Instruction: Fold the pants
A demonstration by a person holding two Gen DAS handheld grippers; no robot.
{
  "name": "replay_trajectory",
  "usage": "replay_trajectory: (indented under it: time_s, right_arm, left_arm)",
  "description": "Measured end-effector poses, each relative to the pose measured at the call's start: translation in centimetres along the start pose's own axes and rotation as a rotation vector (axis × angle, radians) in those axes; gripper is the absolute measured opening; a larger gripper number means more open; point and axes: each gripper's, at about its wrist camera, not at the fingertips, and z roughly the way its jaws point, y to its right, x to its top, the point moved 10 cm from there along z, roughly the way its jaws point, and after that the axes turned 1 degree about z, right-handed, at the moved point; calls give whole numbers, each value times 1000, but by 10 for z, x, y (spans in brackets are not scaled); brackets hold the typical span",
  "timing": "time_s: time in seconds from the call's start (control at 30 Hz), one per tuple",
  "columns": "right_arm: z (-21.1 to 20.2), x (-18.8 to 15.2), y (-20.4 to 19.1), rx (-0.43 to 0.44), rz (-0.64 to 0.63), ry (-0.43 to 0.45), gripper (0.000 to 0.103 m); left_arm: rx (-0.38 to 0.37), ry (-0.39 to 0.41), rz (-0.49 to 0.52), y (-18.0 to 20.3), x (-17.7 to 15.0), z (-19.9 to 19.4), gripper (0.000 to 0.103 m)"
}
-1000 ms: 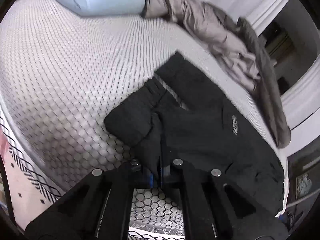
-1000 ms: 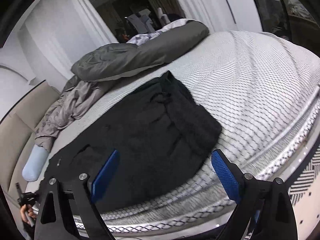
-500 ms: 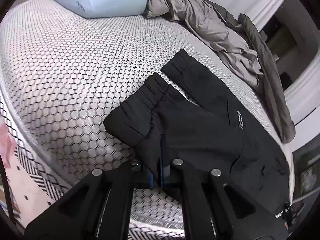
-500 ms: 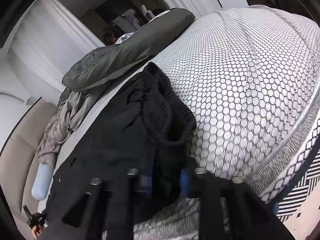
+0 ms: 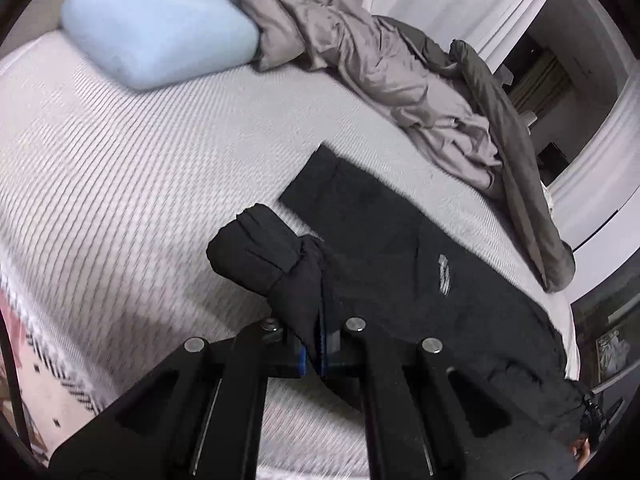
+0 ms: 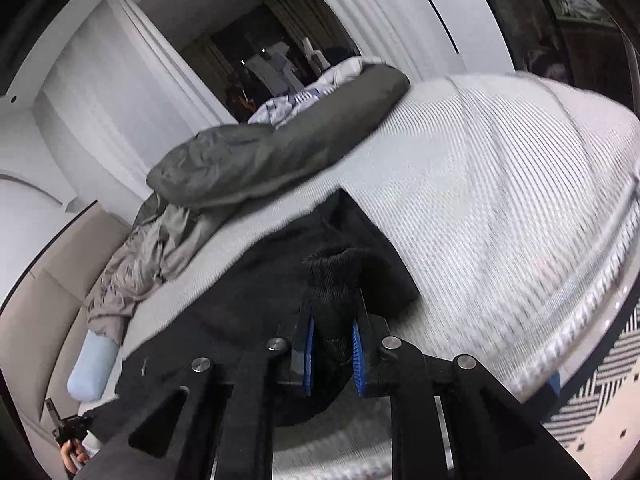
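Black pants point(image 5: 400, 248) lie across the white honeycomb-patterned mattress point(image 5: 120, 184), legs reaching up-left in the left wrist view. My left gripper point(image 5: 320, 344) is shut on the near leg's fabric, which bunches up around a cuff point(image 5: 256, 252) lifted off the bed. In the right wrist view the pants point(image 6: 248, 304) spread left and away. My right gripper point(image 6: 332, 354) is shut on a ribbed fold of the waistband point(image 6: 332, 280), pinched between the blue pads point(image 6: 308, 352) and raised off the mattress point(image 6: 500, 208).
A light blue pillow point(image 5: 160, 36) lies at the head of the bed. A rumpled beige and grey duvet point(image 5: 400, 76) runs along the far side, also the grey duvet point(image 6: 280, 152). A patterned rug point(image 6: 592, 400) lies beside the bed. A hand point(image 6: 72, 456) holds the other gripper.
The right gripper went from wide open to shut on the waistband fold and lifted it. The left gripper, shut on the leg fabric throughout, rose, pulling the cuff up off the mattress.
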Motion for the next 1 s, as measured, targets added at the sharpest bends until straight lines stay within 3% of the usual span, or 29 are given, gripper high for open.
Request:
replay_trajectory:
  time_s: [0.17, 0.27, 0.3, 0.33, 0.37, 0.4, 0.43, 0.5, 0.53, 0.57, 0.7, 0.8, 0.83, 0.9, 1.0]
  right_arm:
    - [59, 73, -40, -63, -69, 39, 13]
    - [107, 118, -60, -140, -103, 51, 13]
    - [128, 130, -64, -175, -106, 37, 15]
    - [150, 140, -66, -222, -107, 18, 26]
    - [165, 146, -64, -278, -103, -5, 38]
    - [172, 148, -61, -312, -97, -11, 43]
    - [174, 149, -59, -325, -85, -7, 51]
    - [168, 142, -58, -318, -83, 15, 69]
    - [164, 136, -60, -300, -105, 16, 80]
    - [160, 127, -60, -284, -136, 13, 83]
    - [146, 84, -48, -232, -179, -38, 83]
    - [133, 51, -35, -161, -127, -83, 83]
    - [129, 40, -33, -137, -116, -97, 83]
    - [118, 21, -33, -97, -99, -95, 83]
    - [106, -4, -37, -51, -78, -104, 83]
  left_arm:
    - [29, 15, 59, 48, 75, 46, 1]
    - [120, 8, 81, 76, 117, 90, 3]
    - [151, 5, 81, 83, 127, 103, 14]
    - [208, -6, 82, 84, 135, 118, 24]
    - [252, -10, 73, 84, 140, 126, 51]
    - [287, -14, 54, 82, 140, 131, 65]
    - [276, -7, 36, 83, 139, 130, 76]
    - [235, 1, 49, 85, 132, 126, 82]
    - [232, -7, 70, 84, 127, 123, 83]
    - [235, -13, 86, 82, 122, 120, 83]
    - [159, -11, 118, 74, 95, 105, 83]
    - [136, -73, 96, 62, 69, 121, 81]
    - [120, -102, 74, 59, 60, 132, 78]
    - [94, -163, 28, 53, 47, 155, 59]
    - [112, -205, 9, 50, 36, 188, 57]
